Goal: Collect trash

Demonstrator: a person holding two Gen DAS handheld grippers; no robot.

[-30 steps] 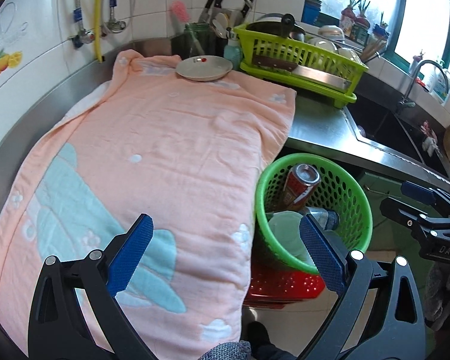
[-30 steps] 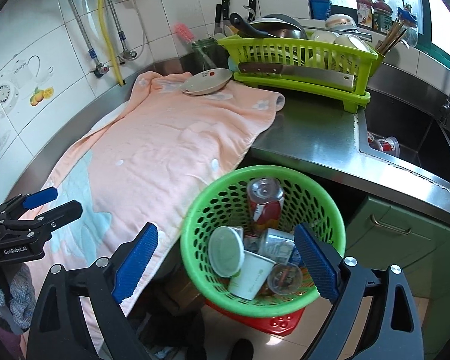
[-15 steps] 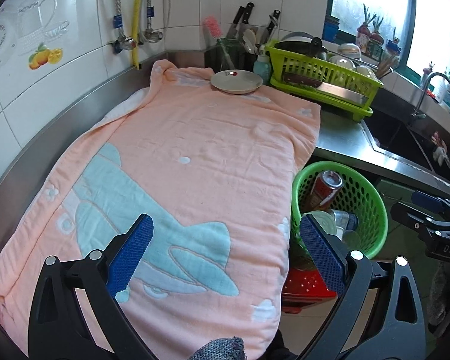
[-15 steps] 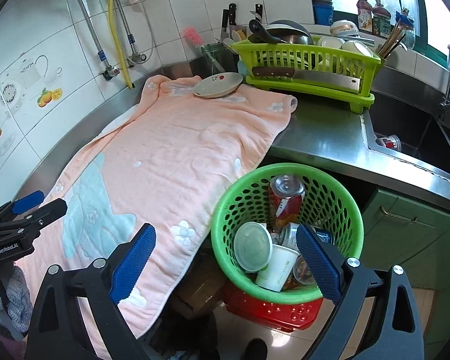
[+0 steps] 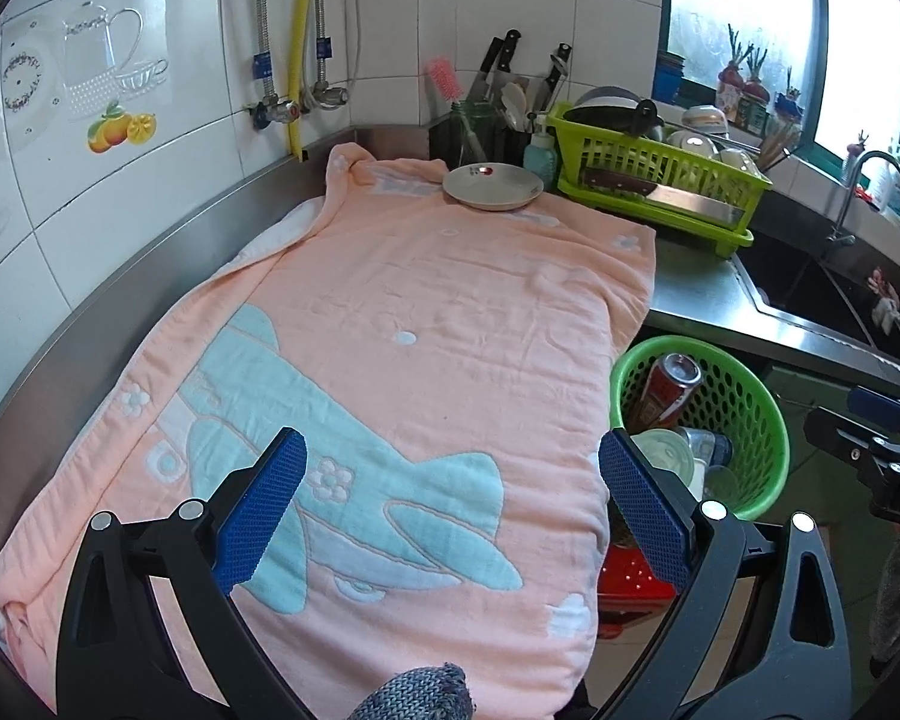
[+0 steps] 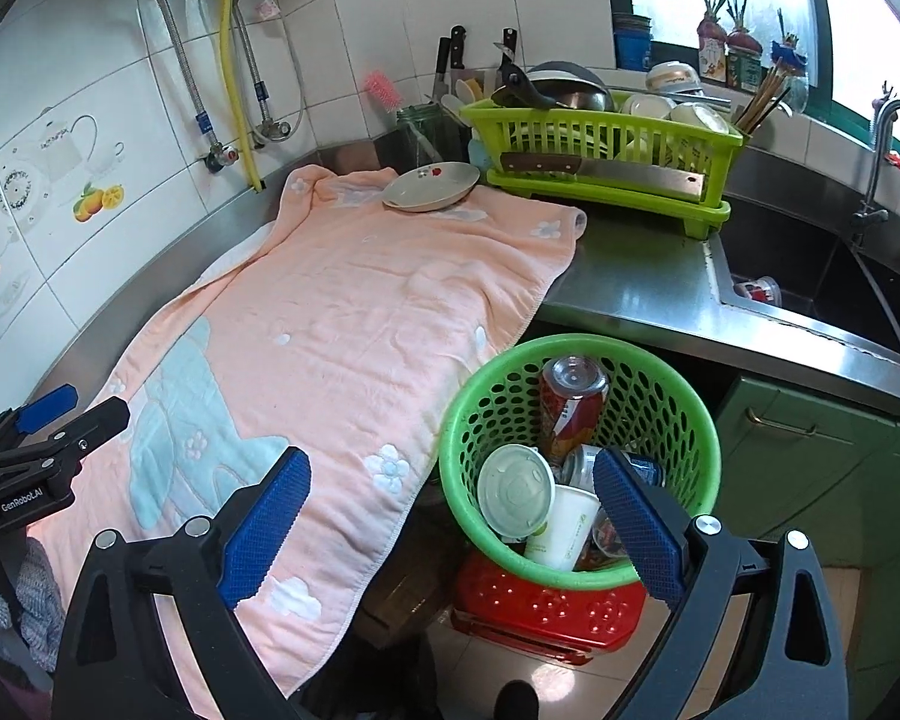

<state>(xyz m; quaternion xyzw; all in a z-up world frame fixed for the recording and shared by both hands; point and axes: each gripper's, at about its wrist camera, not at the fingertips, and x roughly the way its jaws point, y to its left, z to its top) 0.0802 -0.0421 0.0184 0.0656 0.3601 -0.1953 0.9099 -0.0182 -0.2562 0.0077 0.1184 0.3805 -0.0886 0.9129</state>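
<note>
A green perforated trash basket (image 6: 684,396) stands on a red crate below the counter edge; it also shows in the left wrist view (image 5: 750,396). It holds a red can (image 6: 570,402), a white paper cup (image 6: 561,531), a round lid (image 6: 515,492) and other cans. My left gripper (image 5: 450,510) is open and empty above the pink towel (image 5: 420,330). My right gripper (image 6: 450,516) is open and empty, above the towel's edge and the basket's near rim.
A plate (image 5: 492,187) lies at the towel's far end. A lime dish rack (image 6: 600,144) with a cleaver stands on the steel counter (image 6: 630,282). A sink (image 6: 810,276) and tap are at right. Knives and a brush stand in the corner.
Both grippers have drawn back and up from the basket; the left view has swung left over the towel. Both stay open and empty.
</note>
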